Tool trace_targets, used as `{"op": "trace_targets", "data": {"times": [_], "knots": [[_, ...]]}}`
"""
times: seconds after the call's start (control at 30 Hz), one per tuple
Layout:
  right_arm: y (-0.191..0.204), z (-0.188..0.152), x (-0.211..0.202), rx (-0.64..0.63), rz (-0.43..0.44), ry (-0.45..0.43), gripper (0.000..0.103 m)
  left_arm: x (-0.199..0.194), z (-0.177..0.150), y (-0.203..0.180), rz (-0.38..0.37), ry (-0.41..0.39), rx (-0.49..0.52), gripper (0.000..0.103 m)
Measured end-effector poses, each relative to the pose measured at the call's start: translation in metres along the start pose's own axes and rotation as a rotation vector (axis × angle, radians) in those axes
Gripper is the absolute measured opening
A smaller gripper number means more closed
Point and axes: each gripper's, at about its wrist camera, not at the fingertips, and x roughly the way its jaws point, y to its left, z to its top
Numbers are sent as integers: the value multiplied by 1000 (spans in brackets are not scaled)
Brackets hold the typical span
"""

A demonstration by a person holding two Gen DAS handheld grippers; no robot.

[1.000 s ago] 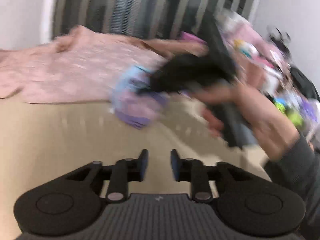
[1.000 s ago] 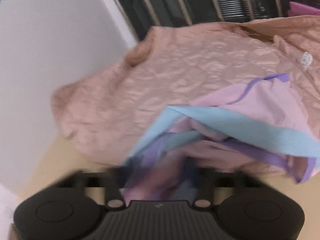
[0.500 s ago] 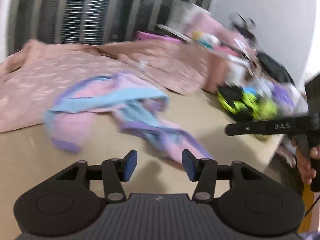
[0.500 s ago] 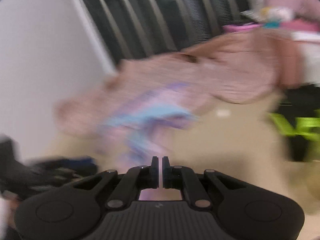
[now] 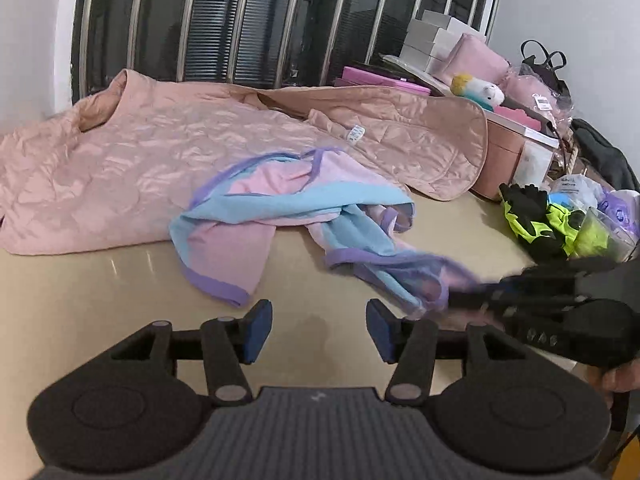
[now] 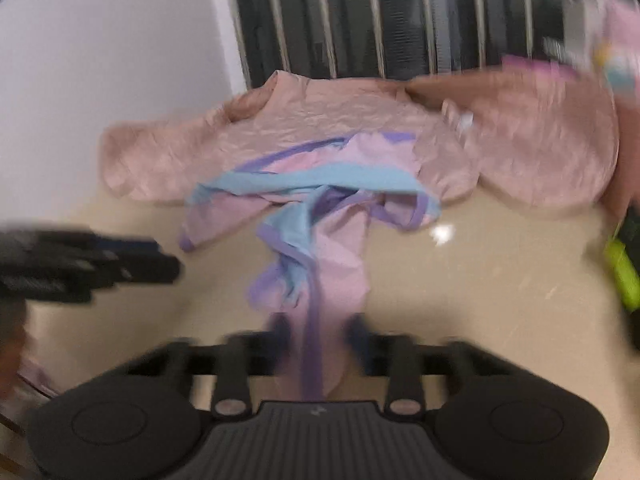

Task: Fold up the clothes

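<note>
The pink quilted jacket point(image 5: 168, 160) lies spread along the back of the beige table point(image 5: 100, 292), under the barred window point(image 5: 240, 20), and serves as the landmark here. Its collar end lies toward the left, against the white wall; its open front flap runs off to the right.

At the near left of the jacket, over bare tabletop, the left gripper point(image 5: 319, 332) hangs with its blue-padded fingers point(image 5: 256, 332) spread wide apart and nothing between them. In the right wrist view it point(image 6: 160, 268) shows as a dark blur at the left edge, in front of the jacket's left sleeve.

In front of the jacket's middle lies the pastel garment point(image 5: 280, 216), pink with light blue panels and purple trim. Its upper part overlaps the jacket's front edge, while the rest is crumpled on the table, with one trimmed end trailing toward the right and toward the camera.

That trailing end runs into the right gripper point(image 6: 316, 344). In the right wrist view the pink and purple strip passes between its two fingers, which stand close on either side of the cloth; the picture is blurred, so whether they actually pinch it cannot be told. From the left wrist view the same gripper point(image 5: 472, 296) reaches in from the right, its tip at the garment's purple hem.

To the right of the jacket's flap stand a pink box point(image 5: 504, 156), stacked white boxes point(image 5: 432, 40), a small plush toy point(image 5: 478, 90), and black and neon-yellow clothing point(image 5: 540, 220) at the table's edge.
</note>
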Motion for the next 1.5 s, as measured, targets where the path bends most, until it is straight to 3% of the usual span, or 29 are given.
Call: {"op": "trace_targets", "data": {"times": [0.1, 0.17, 0.23, 0.3, 0.43, 0.47, 0.5, 0.53, 0.6, 0.67, 0.83, 0.9, 1.0, 1.1, 1.13, 1.2, 1.27, 1.33, 1.37, 1.47, 1.5], "knots": [[26, 2, -30, -207, -191, -152, 5, 2, 2, -10, -2, -20, 29, 53], [39, 3, -49, -313, -272, -219, 5, 3, 5, -23, -13, -44, 70, 53], [47, 7, -68, -371, -312, -283, 5, 3, 11, -42, -20, -99, 122, 55], [55, 11, -86, -440, -353, -344, 5, 2, 17, -62, -39, -150, 171, 68], [69, 15, -111, -503, -358, -425, 5, -3, 21, -94, -71, -206, 247, 66], [72, 16, -116, -513, -353, -439, 5, -4, 22, -92, -70, -199, 223, 51], [74, 15, -119, -528, -359, -448, 5, -5, 23, -89, -74, -188, 195, 16], [74, 14, -118, -535, -373, -448, 5, -7, 24, -81, -100, -159, 143, 4], [72, 13, -111, -529, -390, -426, 13, -18, 21, -60, -136, -142, 43, 4], [65, 10, -97, -502, -386, -374, 33, -31, 14, -35, -134, -146, -45, 4], [51, 3, -51, -364, -302, -250, 34, -46, -4, 22, -59, -116, -228, 5], [50, 0, -38, -321, -302, -224, 34, -49, -7, 35, -20, -107, -244, 6], [52, -6, -29, -285, -307, -197, 51, -50, -9, 47, 19, -105, -267, 7], [54, -13, -31, -268, -299, -172, 52, -53, -10, 44, 47, -121, -232, 9], [54, -14, -33, -255, -297, -166, 52, -54, -10, 41, 55, -128, -213, 12], [53, -16, -38, -233, -301, -149, 52, -57, -10, 36, 73, -142, -175, 31], [52, -17, -45, -230, -332, -126, 52, -59, -10, 31, 90, -155, -138, 41], [53, -19, -56, -230, -342, -127, 55, -61, -10, 26, 105, -167, -100, 42], [55, -19, -62, -233, -327, -133, 59, -61, -10, 22, 99, -166, -80, 40], [68, -23, -74, -286, -255, -152, 76, -60, -8, 15, 72, -156, -45, 4], [74, -24, -76, -313, -224, -158, 76, -60, -6, 14, 58, -153, -46, 4]]}}
